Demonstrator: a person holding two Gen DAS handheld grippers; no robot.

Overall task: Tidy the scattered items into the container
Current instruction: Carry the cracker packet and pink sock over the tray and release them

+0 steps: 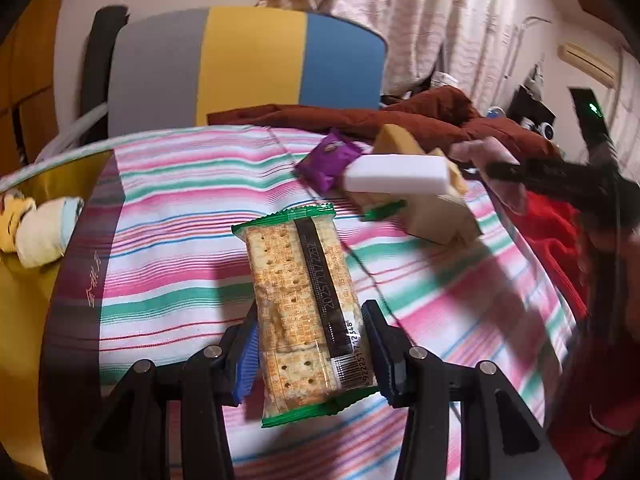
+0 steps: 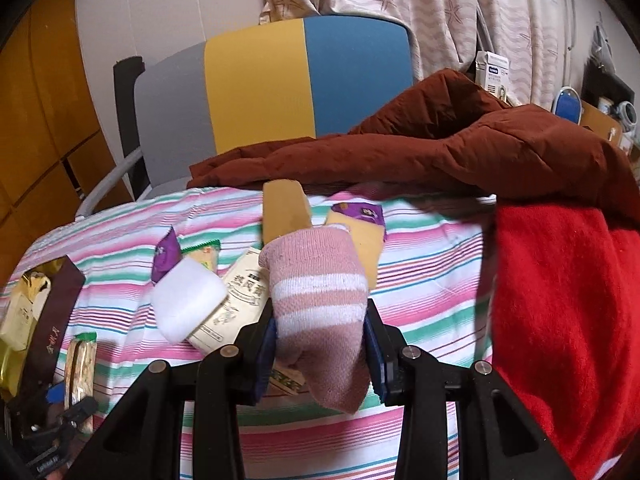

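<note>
**Crackers in the left claw, sock in the right, both above the striped bedsheet**

The left gripper (image 1: pixel 310 354) is clamped on a cracker packet (image 1: pixel 304 304) with green sealed ends. The packet's long axis runs straight out along the fingers, its far end pointing away from the camera and tilted slightly left; its near end sticks out behind the blue pads (image 1: pixel 245 364), which press on its two long sides.

The right gripper (image 2: pixel 320 354) is closed on a pink sock with white stripes (image 2: pixel 320 300). The sock stands roughly upright between the pads, its open cuff pointing up and away, its toe hanging below the fingers.

Both things are held above the pink, green and white striped bedsheet (image 2: pixel 420 300). Still lying on the sheet: a white foam block (image 2: pixel 186 300) resting on a cream carton (image 2: pixel 236 304), a purple snack sachet (image 2: pixel 164 258), and a tan box (image 2: pixel 284 208).

At the left edge of the right wrist view a dark-sided box (image 2: pixel 48 328) holds gold-wrapped packets (image 2: pixel 28 300); how much else is in it cannot be told.

A brown quilted jacket (image 2: pixel 460 144) and red fleece (image 2: pixel 560 300) lie on the bed's far and right sides.
</note>
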